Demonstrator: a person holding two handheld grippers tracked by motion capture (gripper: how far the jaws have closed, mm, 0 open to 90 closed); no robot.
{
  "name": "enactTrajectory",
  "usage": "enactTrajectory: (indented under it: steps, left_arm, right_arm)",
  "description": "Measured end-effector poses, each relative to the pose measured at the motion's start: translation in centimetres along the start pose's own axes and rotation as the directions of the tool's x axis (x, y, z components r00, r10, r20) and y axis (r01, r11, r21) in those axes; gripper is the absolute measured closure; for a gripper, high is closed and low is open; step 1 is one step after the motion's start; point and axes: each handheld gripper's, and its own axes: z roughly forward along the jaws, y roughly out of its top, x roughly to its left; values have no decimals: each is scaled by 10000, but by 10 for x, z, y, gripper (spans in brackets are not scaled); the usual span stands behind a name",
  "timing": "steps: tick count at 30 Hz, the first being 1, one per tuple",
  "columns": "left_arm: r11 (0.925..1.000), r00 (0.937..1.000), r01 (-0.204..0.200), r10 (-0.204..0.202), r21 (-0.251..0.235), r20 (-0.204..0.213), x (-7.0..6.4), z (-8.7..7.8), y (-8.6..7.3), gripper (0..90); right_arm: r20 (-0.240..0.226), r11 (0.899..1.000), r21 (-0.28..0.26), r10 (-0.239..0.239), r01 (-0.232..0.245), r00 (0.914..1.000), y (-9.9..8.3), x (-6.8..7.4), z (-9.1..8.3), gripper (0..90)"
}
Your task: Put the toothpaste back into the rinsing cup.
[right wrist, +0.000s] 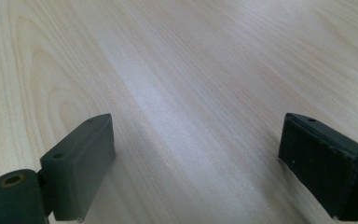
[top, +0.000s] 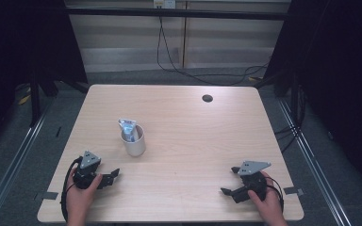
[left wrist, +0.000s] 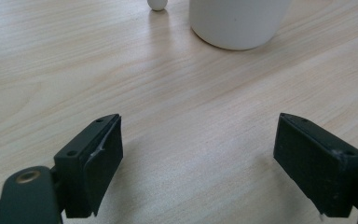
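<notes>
At the bottom of the high view, my two hands rest on the counter [top: 188,127], each holding a set of tongs. My left tongs [top: 109,177] sit at the lower left of the frame, jaws apart with bare wood between them, pointing toward the middle. My right tongs [top: 230,181] sit at the lower right, jaws likewise spread wide and holding nothing, well apart from the left pair. Farther up, left of centre, a white cup [top: 135,141] stands upright on the counter, near my left tongs but not touching them. A crumpled packet [top: 127,127] with a blue and white print sticks out of its top. In the left gripper view the cup [left wrist: 237,23] shows at the top edge, with a small white round thing [left wrist: 158,4] just beside it. Toward the far edge, a dark round hole [top: 207,98] marks the counter.
</notes>
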Motion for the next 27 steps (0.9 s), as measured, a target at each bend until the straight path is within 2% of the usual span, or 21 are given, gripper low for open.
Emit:
enactTrajectory:
  steps: [5, 8, 10, 27]
  left_arm:
    - [9997, 9998, -169, 170, 183, -56, -2, 1, 1, 156]
    - [9997, 9999, -111, 112, 208, -47, -3, 2, 1, 156]
    - [9992, 9997, -250, 251, 323, -39, -2, 2, 1, 156]
    - [9993, 10000, -67, 65, 356, 42, -2, 4, 1, 150]
  right_arm:
    - [-8, 10000, 0, 1, -1, 10000, 0, 0, 0, 101]
    - [-2, 10000, 2, -2, 2, 10000, 0, 0, 0, 101]
    - [-5, 10000, 1, 0, 0, 10000, 0, 0, 0, 101]
    - [-7, 10000, 0, -1, 1, 10000, 0, 0, 0, 101]
